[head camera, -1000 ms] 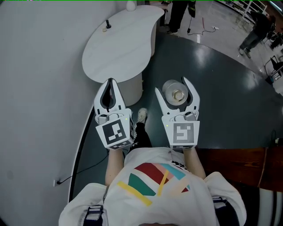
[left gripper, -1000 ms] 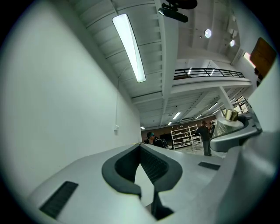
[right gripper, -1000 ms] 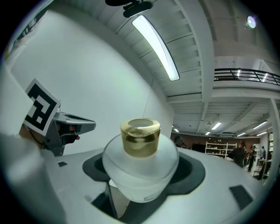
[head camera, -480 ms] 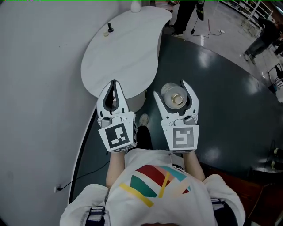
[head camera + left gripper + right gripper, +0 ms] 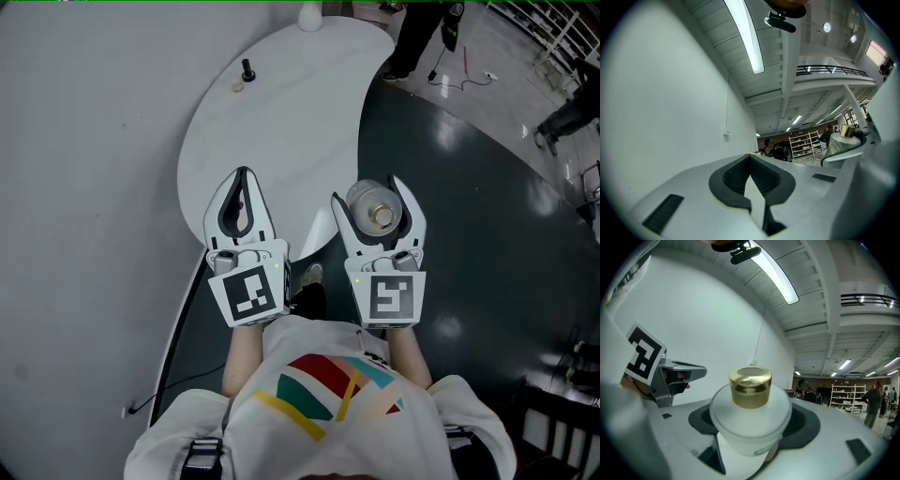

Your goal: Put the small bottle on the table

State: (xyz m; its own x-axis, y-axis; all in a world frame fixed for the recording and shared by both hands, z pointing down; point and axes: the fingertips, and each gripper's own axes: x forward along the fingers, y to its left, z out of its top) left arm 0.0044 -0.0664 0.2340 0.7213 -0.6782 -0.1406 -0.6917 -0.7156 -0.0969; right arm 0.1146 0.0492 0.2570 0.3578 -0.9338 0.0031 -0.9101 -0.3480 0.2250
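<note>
My right gripper (image 5: 378, 199) is shut on a small frosted white bottle (image 5: 373, 203) with a gold cap (image 5: 750, 387); the bottle (image 5: 751, 420) sits upright between the jaws, held over the dark floor just right of the table's near edge. The white rounded table (image 5: 281, 122) spreads ahead and to the left. My left gripper (image 5: 242, 178) is shut with nothing in it, its tips meeting over the table's near part. In the left gripper view the jaws (image 5: 751, 161) point up toward wall and ceiling, and the bottle (image 5: 843, 138) shows at the right.
A small black item (image 5: 248, 70) and a pale one beside it stand on the table's far left part, and a white rounded object (image 5: 309, 16) at its far end. A grey wall (image 5: 84, 187) runs along the left. People stand on the dark floor (image 5: 487, 187) at top right.
Both grippers have moved forward toward the table. The left one now hangs over the tabletop; the right one, still holding the bottle, has reached the table's near edge.
</note>
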